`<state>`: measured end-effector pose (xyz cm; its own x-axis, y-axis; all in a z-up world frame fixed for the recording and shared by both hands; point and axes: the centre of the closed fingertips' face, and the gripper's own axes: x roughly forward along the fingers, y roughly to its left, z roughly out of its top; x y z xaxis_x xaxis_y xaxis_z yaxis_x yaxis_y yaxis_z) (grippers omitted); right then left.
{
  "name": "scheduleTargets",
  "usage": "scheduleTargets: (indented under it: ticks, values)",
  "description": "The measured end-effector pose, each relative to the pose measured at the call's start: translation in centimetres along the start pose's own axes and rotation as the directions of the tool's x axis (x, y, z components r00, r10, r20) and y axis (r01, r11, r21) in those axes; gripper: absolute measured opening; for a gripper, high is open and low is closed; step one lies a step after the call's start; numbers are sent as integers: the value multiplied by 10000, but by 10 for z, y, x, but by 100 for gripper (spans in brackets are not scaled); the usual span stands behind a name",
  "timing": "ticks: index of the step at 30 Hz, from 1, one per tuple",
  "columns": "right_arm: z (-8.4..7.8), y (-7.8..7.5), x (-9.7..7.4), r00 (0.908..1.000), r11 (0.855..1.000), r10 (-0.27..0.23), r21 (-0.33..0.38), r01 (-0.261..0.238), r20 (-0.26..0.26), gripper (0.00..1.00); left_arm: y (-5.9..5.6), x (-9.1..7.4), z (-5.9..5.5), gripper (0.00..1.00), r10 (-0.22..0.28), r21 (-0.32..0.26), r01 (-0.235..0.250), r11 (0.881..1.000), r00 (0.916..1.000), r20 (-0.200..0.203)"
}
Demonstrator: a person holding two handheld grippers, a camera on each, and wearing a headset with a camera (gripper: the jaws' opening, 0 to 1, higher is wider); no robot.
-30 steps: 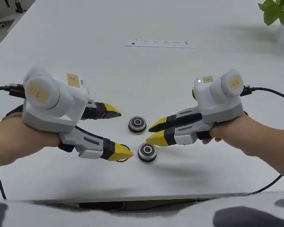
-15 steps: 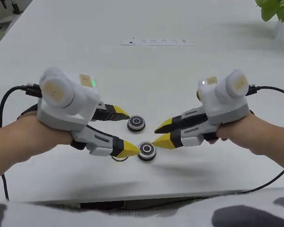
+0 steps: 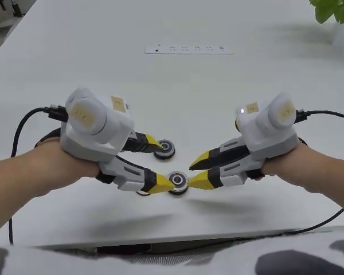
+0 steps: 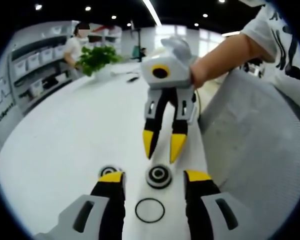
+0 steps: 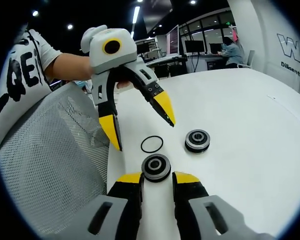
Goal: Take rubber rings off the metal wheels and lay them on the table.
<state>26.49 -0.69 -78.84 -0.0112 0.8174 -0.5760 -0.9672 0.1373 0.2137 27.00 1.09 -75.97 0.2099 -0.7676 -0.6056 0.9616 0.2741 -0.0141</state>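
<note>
A: Where is the near wheel (image 3: 178, 181) sitting?

B: Lower centre of the head view, lying flat on the desk (image 3: 218, 103); the loose rubber ring (image 5: 151, 144) is lying just beside it; the far wheel (image 3: 165, 148) is resting slightly above.

A: And the hand-held grippers?

B: The left hand-held gripper (image 3: 164, 165) is gaping wide, the near wheel between its tips; the right hand-held gripper (image 3: 191, 175) is standing narrowly parted, its lower tip meeting the wheel's rim, nothing gripped.

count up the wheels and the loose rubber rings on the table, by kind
metal wheels: 2
loose rubber rings: 1
total: 3
</note>
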Motion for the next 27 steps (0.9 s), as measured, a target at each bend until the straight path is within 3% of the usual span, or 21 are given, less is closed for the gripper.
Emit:
scheduleTargets:
  ticks: [9,27]
  values:
    - [-10,-4,6,9995,9998,2,-187,-8,-313,19,-5,10,-6,42,-238,-60,237,9997,9995,-184]
    - [-15,-6,11,9990,9995,-95,-315,81,-431,17,-5,25,-17,29,-337,-147,331,9993,9983,-477]
